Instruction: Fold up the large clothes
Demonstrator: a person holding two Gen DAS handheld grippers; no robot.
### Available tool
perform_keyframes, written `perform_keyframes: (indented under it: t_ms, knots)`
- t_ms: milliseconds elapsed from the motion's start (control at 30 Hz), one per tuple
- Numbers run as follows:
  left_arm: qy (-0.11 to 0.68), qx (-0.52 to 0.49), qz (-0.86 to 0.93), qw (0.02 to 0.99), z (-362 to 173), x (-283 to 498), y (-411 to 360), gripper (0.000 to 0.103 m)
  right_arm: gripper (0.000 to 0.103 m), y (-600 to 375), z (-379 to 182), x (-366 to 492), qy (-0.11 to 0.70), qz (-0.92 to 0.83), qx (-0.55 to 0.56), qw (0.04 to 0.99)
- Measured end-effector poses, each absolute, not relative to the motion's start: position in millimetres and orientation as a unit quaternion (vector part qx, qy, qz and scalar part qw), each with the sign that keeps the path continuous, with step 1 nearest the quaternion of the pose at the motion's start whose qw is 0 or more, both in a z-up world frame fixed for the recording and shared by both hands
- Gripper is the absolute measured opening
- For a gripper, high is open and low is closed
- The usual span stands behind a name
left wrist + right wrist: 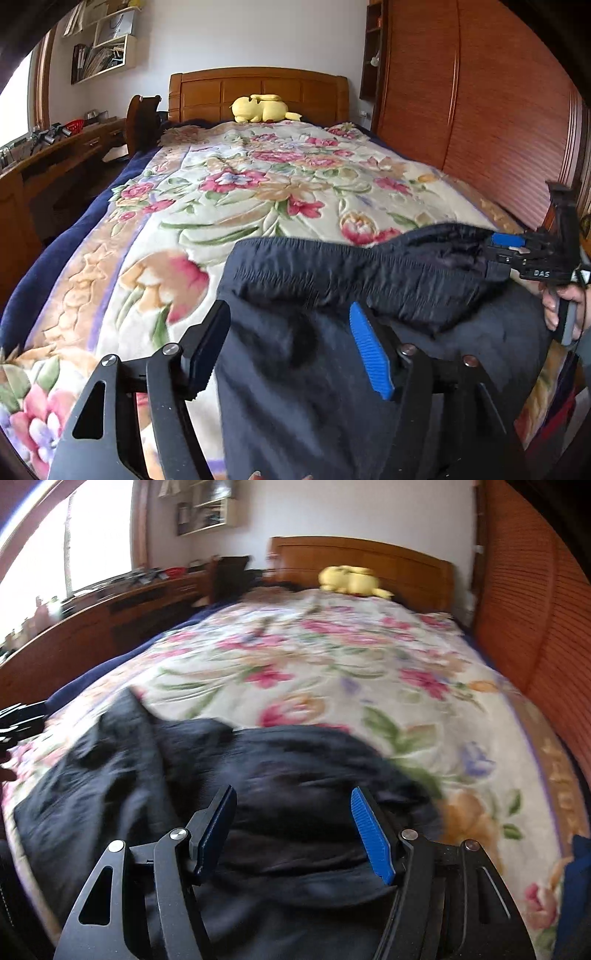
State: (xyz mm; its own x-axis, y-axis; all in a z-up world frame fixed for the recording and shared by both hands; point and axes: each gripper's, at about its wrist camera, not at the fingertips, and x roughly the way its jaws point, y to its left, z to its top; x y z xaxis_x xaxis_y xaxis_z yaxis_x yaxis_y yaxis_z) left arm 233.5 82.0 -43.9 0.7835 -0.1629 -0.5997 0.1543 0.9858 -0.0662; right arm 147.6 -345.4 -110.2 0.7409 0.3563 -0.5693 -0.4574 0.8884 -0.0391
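Observation:
Dark navy trousers [295, 387] with an elastic waistband [332, 266] lie at the near end of a bed. My left gripper [291, 350] is open, its jaws spread over the cloth just below the waistband. The right gripper [506, 247] shows at the right of the left wrist view, at the waistband's right end; its blue pad touches the cloth. In the blurred right wrist view the trousers [258, 775] lie bunched, and my right gripper [295, 834] has its jaws wide apart over them.
A floral blanket [258, 192] covers the bed. A yellow plush toy [258, 109] lies by the wooden headboard [258, 88]. A wooden wardrobe [480, 92] runs along the right. A desk [55, 155] stands at the left.

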Motion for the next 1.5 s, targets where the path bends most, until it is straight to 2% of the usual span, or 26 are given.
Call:
perform_keyframes:
  t_ms: [233, 467, 533, 600, 633, 667, 700, 867, 1067, 1133, 1200, 1267, 1300, 1500]
  knots:
    - [0.337, -0.009, -0.082, 0.938, -59, 218, 95, 0.073, 0.066, -295, -119, 132, 0.297, 0.286, -0.119, 0.903]
    - [0.339, -0.012, -0.076, 0.938, -60, 207, 102, 0.074, 0.066, -270, -133, 168, 0.355, 0.288, -0.165, 0.874]
    - [0.339, -0.012, -0.074, 0.938, -58, 205, 104, 0.074, 0.057, -262, -135, 180, 0.369, 0.288, -0.183, 0.864]
    - [0.337, -0.013, -0.072, 0.939, -57, 203, 106, 0.074, 0.033, -252, -138, 191, 0.380, 0.289, -0.204, 0.855]
    - [0.337, -0.013, -0.070, 0.939, -56, 202, 107, 0.074, 0.025, -248, -138, 195, 0.380, 0.288, -0.216, 0.852]
    - [0.337, -0.014, -0.069, 0.939, -56, 202, 108, 0.074, 0.009, -245, -138, 199, 0.381, 0.288, -0.226, 0.849]
    - [0.337, -0.014, -0.068, 0.939, -55, 201, 109, 0.074, 0.005, -240, -137, 203, 0.381, 0.287, -0.234, 0.847]
    - [0.337, -0.015, -0.064, 0.939, -54, 202, 110, 0.074, 0.002, -216, -123, 227, 0.351, 0.261, -0.263, 0.860]
    - [0.338, -0.014, -0.066, 0.939, -52, 202, 103, 0.074, 0.003, -189, -109, 260, 0.310, 0.232, -0.285, 0.877]
    - [0.338, -0.013, -0.071, 0.938, -52, 203, 98, 0.074, 0.018, -185, -113, 271, 0.326, 0.224, -0.273, 0.877]
    - [0.340, -0.011, -0.075, 0.938, -53, 205, 92, 0.074, 0.042, -189, -112, 279, 0.328, 0.200, -0.260, 0.886]
    - [0.341, -0.008, -0.080, 0.937, -53, 207, 87, 0.075, 0.054, -199, -104, 280, 0.323, 0.197, -0.223, 0.898]
    - [0.342, -0.007, -0.082, 0.936, -54, 208, 84, 0.075, 0.058, -206, -96, 281, 0.316, 0.191, -0.206, 0.906]
    - [0.348, -0.002, -0.100, 0.932, -58, 217, 62, 0.075, 0.063, -256, -72, 267, 0.284, 0.169, -0.171, 0.928]
